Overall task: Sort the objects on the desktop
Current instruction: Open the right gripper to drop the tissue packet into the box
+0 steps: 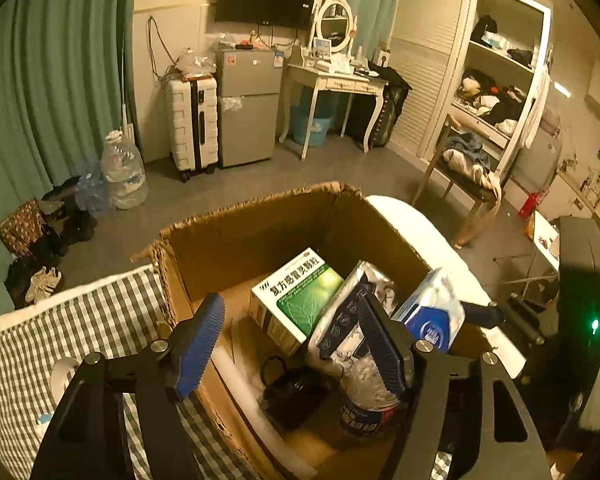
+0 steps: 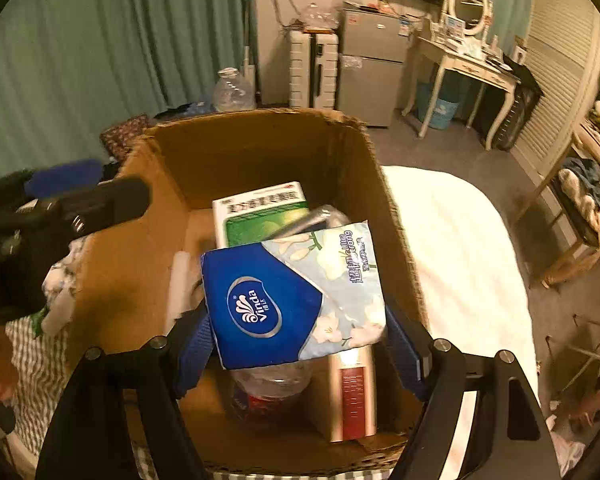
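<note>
An open cardboard box [image 1: 252,236] holds a green-and-white medicine box [image 1: 296,300], a silver pouch [image 1: 348,312], a plastic bottle [image 1: 364,400] and a black item [image 1: 292,392]. My left gripper [image 1: 291,300] hangs open over the box's near-left side, with nothing pressed between its blue pads. In the right wrist view my right gripper [image 2: 298,316] is shut on a blue Vinda tissue pack [image 2: 292,296], held tilted above the bottle [image 2: 272,384] and a red-and-white carton [image 2: 352,392] inside the box [image 2: 260,148]. The same tissue pack [image 1: 432,312] shows at the right of the left wrist view.
The box stands between a grey checked cloth [image 1: 80,320] and a white padded surface [image 2: 460,248]. A white foam strip [image 2: 180,280] lies along the box's left wall. A wooden chair [image 1: 468,184] with clothes stands on the floor beyond.
</note>
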A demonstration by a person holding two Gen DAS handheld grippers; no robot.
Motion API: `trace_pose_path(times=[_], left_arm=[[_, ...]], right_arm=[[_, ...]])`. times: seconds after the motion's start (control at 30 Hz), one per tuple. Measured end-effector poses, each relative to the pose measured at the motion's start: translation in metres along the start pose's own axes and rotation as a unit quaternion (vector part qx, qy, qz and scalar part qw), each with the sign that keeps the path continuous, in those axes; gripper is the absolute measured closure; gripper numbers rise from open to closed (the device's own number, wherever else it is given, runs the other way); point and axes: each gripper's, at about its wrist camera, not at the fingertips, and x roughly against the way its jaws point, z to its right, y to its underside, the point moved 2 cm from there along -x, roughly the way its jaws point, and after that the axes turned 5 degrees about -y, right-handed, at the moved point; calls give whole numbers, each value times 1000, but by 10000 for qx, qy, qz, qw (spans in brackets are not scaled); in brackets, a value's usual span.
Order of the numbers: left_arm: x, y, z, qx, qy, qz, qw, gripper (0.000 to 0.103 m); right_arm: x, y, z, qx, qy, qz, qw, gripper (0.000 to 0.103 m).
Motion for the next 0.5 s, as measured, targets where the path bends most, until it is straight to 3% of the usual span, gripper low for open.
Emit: trace_pose_path(times=[0.13,0.37,0.5], left_arm=[[10,-7,-1,40,-63,112,9999,21],[36,-22,-14,181,-200,418,9988,12],[53,-24,-24,251,-642,707,9951,3]], right_arm=[[8,-4,-11,64,35,218,9997,13],[26,-16,-15,34,187,467,9987,12],[34,-19,-11,-23,231,506,9984,12]])
